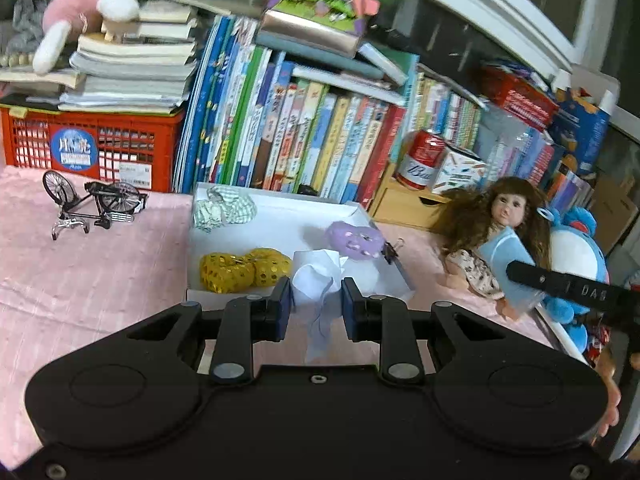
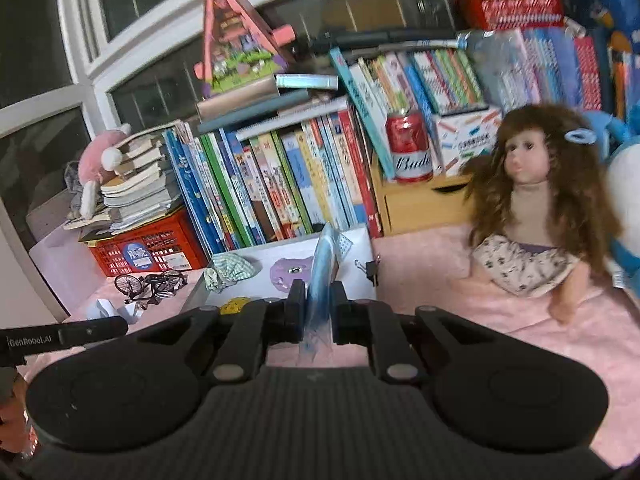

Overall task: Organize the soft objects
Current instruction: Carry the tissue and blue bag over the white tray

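My left gripper (image 1: pixel 316 306) holds a crumpled white cloth (image 1: pixel 316 280) pinched between its blue pads, a thin strip of it trailing down toward the gripper body; my right gripper (image 2: pixel 319 312) is clamped tight on a flat blue cloth (image 2: pixel 323 276) that stands up on edge between the fingers and reaches above their tips. Both hang above the near edge of a shallow white tray (image 1: pixel 280 220) that lies on a pink bedspread (image 1: pixel 92 264); in the tray sit a yellow dotted soft toy (image 1: pixel 244 268) near the front left, a green checked cloth (image 1: pixel 224 210) bunched at the back left corner, and a purple plush (image 1: pixel 354 240) toward the right side; a black binder clip (image 1: pixel 390 252) is clipped on the tray's right rim. Left of the tray stands a small model bicycle (image 1: pixel 92 204), in front of a red crate (image 1: pixel 96 148) stacked with books; a row of upright books (image 1: pixel 296 148) runs behind the tray, with a red can (image 1: pixel 422 160) on a small wooden drawer unit beside them. A doll with long brown hair (image 2: pixel 536 216) sits on the bedspread to the right of the tray, leaning against a blue plush (image 1: pixel 576 256); seen from my left wrist, the blue cloth in my right gripper crosses in front of the doll's body.
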Demonstrator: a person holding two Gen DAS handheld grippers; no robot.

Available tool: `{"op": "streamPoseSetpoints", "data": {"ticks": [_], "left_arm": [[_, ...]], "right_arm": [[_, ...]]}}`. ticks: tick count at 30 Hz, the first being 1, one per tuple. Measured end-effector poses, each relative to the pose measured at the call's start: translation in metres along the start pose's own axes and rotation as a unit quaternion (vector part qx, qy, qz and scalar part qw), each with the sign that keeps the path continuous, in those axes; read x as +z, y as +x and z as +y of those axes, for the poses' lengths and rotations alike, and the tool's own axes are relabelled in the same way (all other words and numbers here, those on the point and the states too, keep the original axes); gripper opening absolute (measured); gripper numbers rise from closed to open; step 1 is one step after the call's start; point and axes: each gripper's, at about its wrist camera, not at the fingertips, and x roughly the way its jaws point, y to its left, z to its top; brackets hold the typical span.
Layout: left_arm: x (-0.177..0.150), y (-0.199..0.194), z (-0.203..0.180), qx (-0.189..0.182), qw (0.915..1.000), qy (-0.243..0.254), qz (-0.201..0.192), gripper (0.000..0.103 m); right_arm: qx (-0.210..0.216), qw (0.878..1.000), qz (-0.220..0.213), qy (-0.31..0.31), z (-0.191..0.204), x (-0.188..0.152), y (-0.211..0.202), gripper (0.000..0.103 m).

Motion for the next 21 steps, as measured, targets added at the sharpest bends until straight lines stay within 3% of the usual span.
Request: {"op": "streamPoseSetpoints", "data": {"ticks": [8,15,21], "left_arm": [[0.05,0.077,0.03,0.015,0.996,-0.008,0.087,0.025],[0.064,0.148,0.047,0.05,0.9881,0.015,0.145,0.025],[0.071,0.186,0.057,0.06,0.9843,0.02,0.165,0.025]], "right_arm": [[-0.039,0.994,0.055,-0.089,0.011,0.023,0.065,0.016],[-0.051,0.986,0.122,-0.105,0.009,0.026,0.126,0.016],[-0.047,0.981,0.16,-0.097,0.006,0.024,0.167,0.016]]}}
